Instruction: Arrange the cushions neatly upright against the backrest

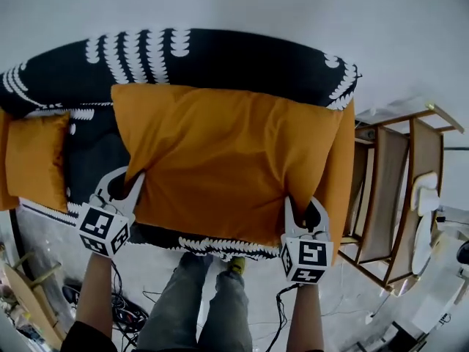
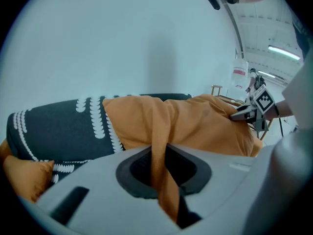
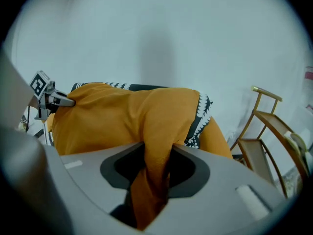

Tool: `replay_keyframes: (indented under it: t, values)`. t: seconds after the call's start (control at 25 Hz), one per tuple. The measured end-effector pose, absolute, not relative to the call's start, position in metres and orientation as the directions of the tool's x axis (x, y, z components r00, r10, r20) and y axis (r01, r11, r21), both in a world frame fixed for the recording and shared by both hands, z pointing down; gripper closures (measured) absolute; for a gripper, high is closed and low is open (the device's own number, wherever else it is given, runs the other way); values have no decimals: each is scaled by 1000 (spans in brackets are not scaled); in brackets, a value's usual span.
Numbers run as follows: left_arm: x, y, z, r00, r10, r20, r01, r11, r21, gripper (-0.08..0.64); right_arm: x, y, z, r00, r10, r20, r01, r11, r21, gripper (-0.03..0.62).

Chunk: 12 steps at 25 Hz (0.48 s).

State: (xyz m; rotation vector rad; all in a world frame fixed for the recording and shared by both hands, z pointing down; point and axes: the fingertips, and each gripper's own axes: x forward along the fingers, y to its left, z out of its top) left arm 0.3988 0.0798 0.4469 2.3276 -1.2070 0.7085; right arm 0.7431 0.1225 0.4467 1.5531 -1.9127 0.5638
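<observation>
A large orange cushion [image 1: 227, 160] is lifted above the black sofa [image 1: 220, 57] with its white scallop pattern, in front of the backrest. My left gripper [image 1: 134, 187] is shut on the cushion's near left corner, and a fold of orange cloth [image 2: 161, 180] runs between its jaws. My right gripper [image 1: 302, 210] is shut on the near right corner, with bunched cloth [image 3: 151, 180] pinched in it. A smaller orange cushion [image 1: 33, 160] lies at the sofa's left end. Another orange cushion [image 1: 341, 174] stands on edge at the right end, partly hidden by the lifted one.
A wooden folding chair [image 1: 399, 189] stands to the right of the sofa. Cables [image 1: 121, 310] lie on the floor near the person's legs [image 1: 194, 306]. A wooden frame [image 1: 29, 295] leans at the lower left. A plain white wall [image 1: 234, 2] rises behind the sofa.
</observation>
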Motion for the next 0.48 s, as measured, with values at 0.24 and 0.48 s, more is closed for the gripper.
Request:
replay_keyframes:
  t: [0.24,0.48]
  values:
    - [406,40,400,494,-682,539,-837,-541,82,512,751,82,401,-127,-786,605,-972,221,83,437]
    - [421,1,387,489,-705,513,-840,-540,57,511,768,38,390,-138,-809,572,-967,235,99,437]
